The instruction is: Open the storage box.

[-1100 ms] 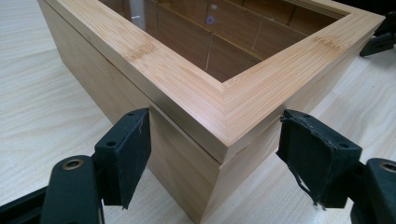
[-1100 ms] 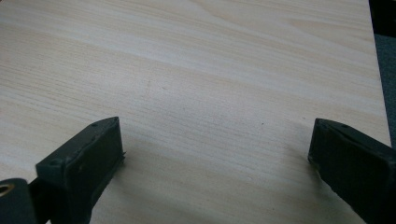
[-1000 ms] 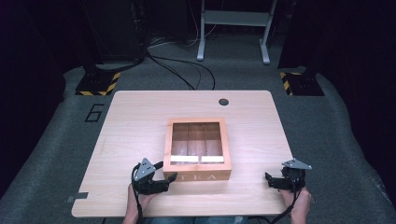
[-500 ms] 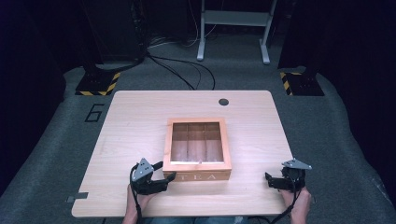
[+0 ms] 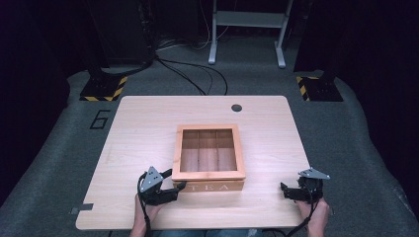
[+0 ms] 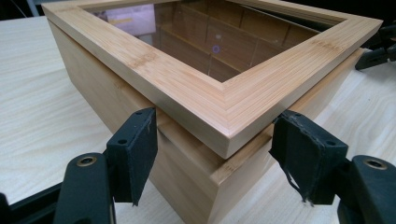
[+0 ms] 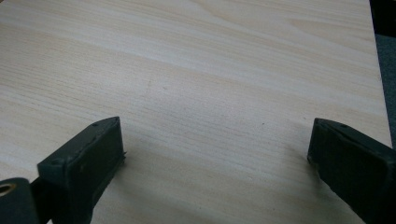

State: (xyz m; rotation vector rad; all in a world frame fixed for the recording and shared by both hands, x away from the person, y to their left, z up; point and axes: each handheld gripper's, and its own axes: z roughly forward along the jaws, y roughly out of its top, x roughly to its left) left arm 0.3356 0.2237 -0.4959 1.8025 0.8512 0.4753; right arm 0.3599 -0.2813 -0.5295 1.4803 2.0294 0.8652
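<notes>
Left gripper view puts the left gripper (image 6: 215, 154) right at the near-left corner of the tea box (image 6: 187, 154), jaws spread either side of the lid (image 6: 219, 109) corner, which already sits slightly lifted off the base. Best bet I'd say: catch the lid's underside and lift slow so the box doesn't skid. High view adds the box sits mid-surface (image 5: 143, 128), and the right gripper (image 5: 291, 191), also spread wide, idles near the right edge.

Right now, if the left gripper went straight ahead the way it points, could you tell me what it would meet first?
The left gripper, open, would probably meet the near corner of the wooden tea box, just under its glass-paned lid.
</notes>
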